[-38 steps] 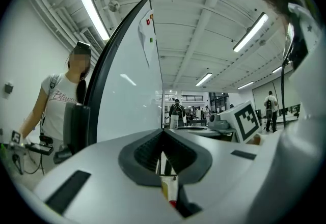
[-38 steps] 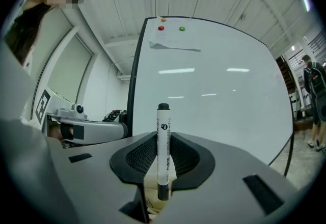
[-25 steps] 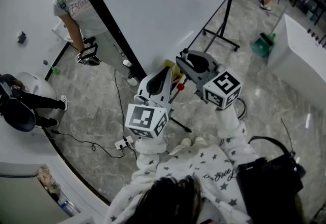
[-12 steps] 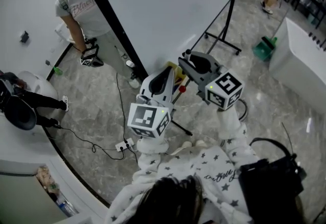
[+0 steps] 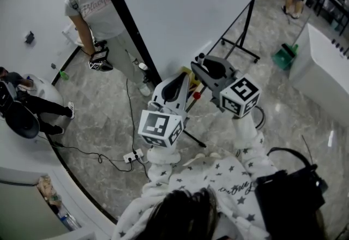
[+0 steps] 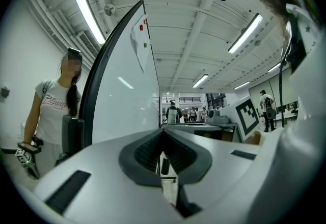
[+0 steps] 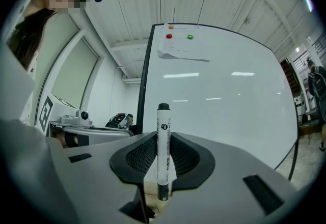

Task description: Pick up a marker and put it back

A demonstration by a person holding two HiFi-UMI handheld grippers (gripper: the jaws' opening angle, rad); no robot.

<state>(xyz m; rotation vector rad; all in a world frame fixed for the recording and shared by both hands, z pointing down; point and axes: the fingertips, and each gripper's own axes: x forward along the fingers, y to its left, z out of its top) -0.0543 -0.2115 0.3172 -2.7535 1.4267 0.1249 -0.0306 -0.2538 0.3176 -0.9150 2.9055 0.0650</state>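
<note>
A white marker (image 7: 163, 151) with a black cap stands upright between the jaws of my right gripper (image 7: 162, 142), which is shut on its barrel. In the head view the right gripper (image 5: 200, 64) points at the lower edge of the whiteboard (image 5: 185, 10), and the marker's black cap (image 5: 199, 57) sticks out at its tip. My left gripper (image 5: 181, 78) is just to the left and slightly lower. In the left gripper view the left gripper (image 6: 164, 139) has its jaws together with nothing held. A red-capped thing (image 5: 196, 94) and a yellow thing (image 5: 188, 73) sit at the board's tray between the grippers.
A person (image 5: 90, 10) stands at the whiteboard's left edge, and another sits low at the far left (image 5: 22, 108). A power strip with cable (image 5: 131, 153) lies on the floor. The board's black stand legs (image 5: 240, 37), a green dustpan (image 5: 283, 51) and a white table (image 5: 327, 64) are to the right.
Both grippers stay almost still with the marker still held in the right one. The view has shifted slightly, and the standing person has moved a little to the right.
</note>
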